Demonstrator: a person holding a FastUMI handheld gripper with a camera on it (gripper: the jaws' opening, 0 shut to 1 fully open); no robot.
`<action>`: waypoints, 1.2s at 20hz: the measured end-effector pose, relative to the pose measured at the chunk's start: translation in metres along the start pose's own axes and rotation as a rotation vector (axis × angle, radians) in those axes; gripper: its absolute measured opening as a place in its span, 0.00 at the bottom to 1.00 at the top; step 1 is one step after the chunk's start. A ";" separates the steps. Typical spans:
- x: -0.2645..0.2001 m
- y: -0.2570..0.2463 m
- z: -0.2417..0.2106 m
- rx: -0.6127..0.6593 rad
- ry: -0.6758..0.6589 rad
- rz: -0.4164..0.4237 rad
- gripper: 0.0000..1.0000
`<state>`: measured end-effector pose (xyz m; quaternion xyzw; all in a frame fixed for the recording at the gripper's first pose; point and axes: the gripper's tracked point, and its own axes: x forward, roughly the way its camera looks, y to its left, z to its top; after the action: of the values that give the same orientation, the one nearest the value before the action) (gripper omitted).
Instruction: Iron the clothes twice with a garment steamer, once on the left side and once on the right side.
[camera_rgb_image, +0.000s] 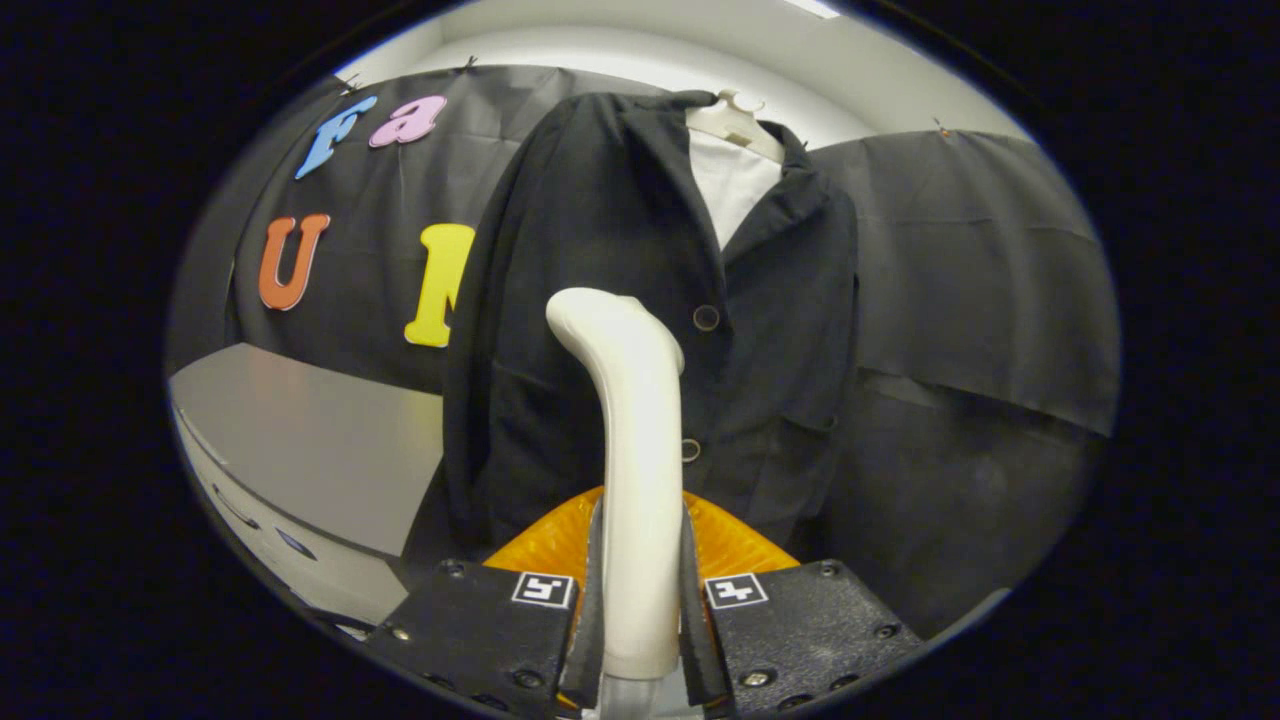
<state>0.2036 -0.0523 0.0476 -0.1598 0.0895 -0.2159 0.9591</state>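
Black cloth walls back a dark button-front jacket (640, 330) on a white hanger (735, 125). Near it, the gripper (640, 600) clamps the white plastic garment steamer (635, 450), its long axis upright, head tipped left against the jacket.

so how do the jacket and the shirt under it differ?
The jacket is dark; the shirt is white. The jacket shows nearly whole, with buttons down its front; the shirt shows as a small wedge at the open collar. The jacket is the outer layer, the shirt lies inside it. Both hang on one pale hanger. The tongs are shut on the steamer, which rises in front of the jacket.
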 end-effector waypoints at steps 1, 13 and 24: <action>0.000 0.000 -0.006 -0.013 0.010 -0.003 0.35; 0.001 0.006 -0.082 -0.068 0.139 -0.006 0.35; 0.009 0.011 -0.165 -0.106 0.274 -0.032 0.35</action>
<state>0.1761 -0.0908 -0.1111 -0.1806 0.2285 -0.2460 0.9245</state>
